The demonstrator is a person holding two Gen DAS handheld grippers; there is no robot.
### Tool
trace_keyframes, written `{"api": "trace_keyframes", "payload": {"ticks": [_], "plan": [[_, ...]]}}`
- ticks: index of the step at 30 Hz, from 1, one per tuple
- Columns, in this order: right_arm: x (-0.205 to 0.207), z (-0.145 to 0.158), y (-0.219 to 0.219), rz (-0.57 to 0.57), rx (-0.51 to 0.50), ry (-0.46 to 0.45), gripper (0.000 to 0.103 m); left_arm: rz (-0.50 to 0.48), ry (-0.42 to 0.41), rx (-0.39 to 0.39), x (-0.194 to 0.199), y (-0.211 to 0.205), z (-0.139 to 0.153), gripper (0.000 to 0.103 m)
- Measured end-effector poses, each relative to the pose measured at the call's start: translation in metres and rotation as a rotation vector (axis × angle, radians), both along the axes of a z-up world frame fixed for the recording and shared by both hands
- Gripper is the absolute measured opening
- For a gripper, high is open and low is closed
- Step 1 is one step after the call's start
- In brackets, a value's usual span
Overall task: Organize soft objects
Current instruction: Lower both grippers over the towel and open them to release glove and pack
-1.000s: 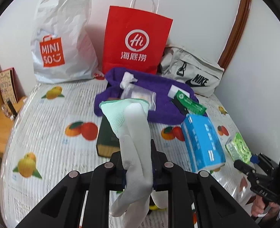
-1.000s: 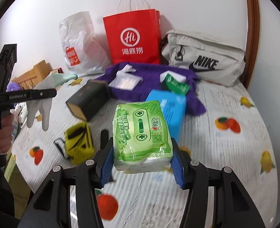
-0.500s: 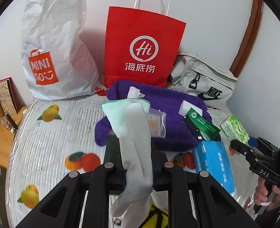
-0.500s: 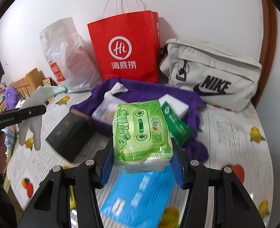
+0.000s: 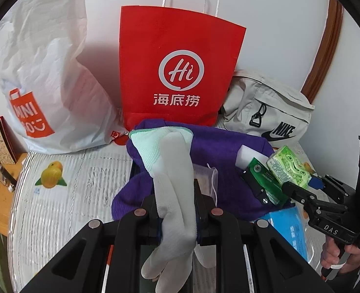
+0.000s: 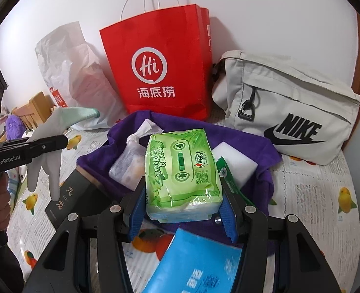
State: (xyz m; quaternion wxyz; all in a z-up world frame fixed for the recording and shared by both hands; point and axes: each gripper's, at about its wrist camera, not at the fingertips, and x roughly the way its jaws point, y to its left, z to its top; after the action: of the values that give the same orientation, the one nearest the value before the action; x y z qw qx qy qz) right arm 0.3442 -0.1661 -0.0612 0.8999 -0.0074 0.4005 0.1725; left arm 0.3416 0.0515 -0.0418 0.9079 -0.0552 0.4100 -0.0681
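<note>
My left gripper (image 5: 176, 216) is shut on a white glove with a mint-green cuff (image 5: 172, 168), held above the near edge of a purple cloth (image 5: 219, 146). The same glove (image 6: 50, 141) hangs from that gripper at the left of the right wrist view. My right gripper (image 6: 182, 210) is shut on a green tissue pack (image 6: 182, 171), raised over the purple cloth (image 6: 258, 141). On the cloth lie a clear pouch (image 6: 128, 166), a white block (image 6: 236, 163) and a green packet (image 5: 265, 183).
A red paper bag (image 5: 180, 73), a white plastic bag (image 5: 48, 78) and a beige Nike bag (image 6: 287, 107) stand along the wall behind the cloth. A dark box (image 6: 75, 195) and a blue tissue pack (image 6: 199, 266) lie on the fruit-print tablecloth (image 5: 57, 195).
Both grippers have moved forward toward the bags at the wall, each keeping its load. The purple cloth and the bags now look larger and closer.
</note>
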Motion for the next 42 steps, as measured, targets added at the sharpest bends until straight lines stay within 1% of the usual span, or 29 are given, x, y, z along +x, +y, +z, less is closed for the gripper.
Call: {"api": "trace_keyframes", "payload": {"ticks": [7, 13, 15, 18, 22, 28, 36, 37, 39, 40, 42], "plan": [[0.021, -0.010, 0.001, -0.014, -0.006, 0.027, 0.054, -0.015, 0.029, -0.001, 0.026, -0.007, -0.012, 0.018], [0.039, -0.027, 0.006, -0.004, -0.019, 0.097, 0.054, -0.022, 0.047, -0.001, 0.049, -0.008, -0.021, 0.018], [0.044, -0.033, 0.010, 0.002, -0.035, 0.121, 0.054, -0.025, 0.071, -0.014, 0.061, -0.009, -0.026, 0.018], [0.052, -0.043, 0.017, 0.019, -0.052, 0.154, 0.054, -0.041, 0.083, -0.054, 0.074, -0.010, -0.032, 0.018], [0.064, -0.056, 0.024, 0.028, -0.089, 0.205, 0.053, -0.068, 0.117, -0.041, 0.093, -0.022, -0.046, 0.018], [0.081, -0.070, 0.027, 0.030, -0.114, 0.262, 0.053, -0.089, 0.179, -0.037, 0.116, -0.036, -0.067, 0.018], [0.095, -0.074, 0.024, 0.043, -0.097, 0.309, 0.054, -0.101, 0.232, -0.023, 0.128, -0.046, -0.084, 0.018], [0.095, -0.074, 0.023, 0.045, -0.096, 0.312, 0.054, -0.099, 0.235, -0.025, 0.128, -0.046, -0.086, 0.019], [0.096, -0.074, 0.024, 0.052, -0.100, 0.316, 0.056, -0.098, 0.239, -0.031, 0.129, -0.045, -0.087, 0.025], [0.097, -0.074, 0.025, 0.055, -0.101, 0.319, 0.060, -0.098, 0.242, -0.035, 0.129, -0.045, -0.087, 0.030], [0.099, -0.074, 0.027, 0.064, -0.093, 0.320, 0.063, -0.097, 0.245, -0.043, 0.129, -0.044, -0.087, 0.043]]}}
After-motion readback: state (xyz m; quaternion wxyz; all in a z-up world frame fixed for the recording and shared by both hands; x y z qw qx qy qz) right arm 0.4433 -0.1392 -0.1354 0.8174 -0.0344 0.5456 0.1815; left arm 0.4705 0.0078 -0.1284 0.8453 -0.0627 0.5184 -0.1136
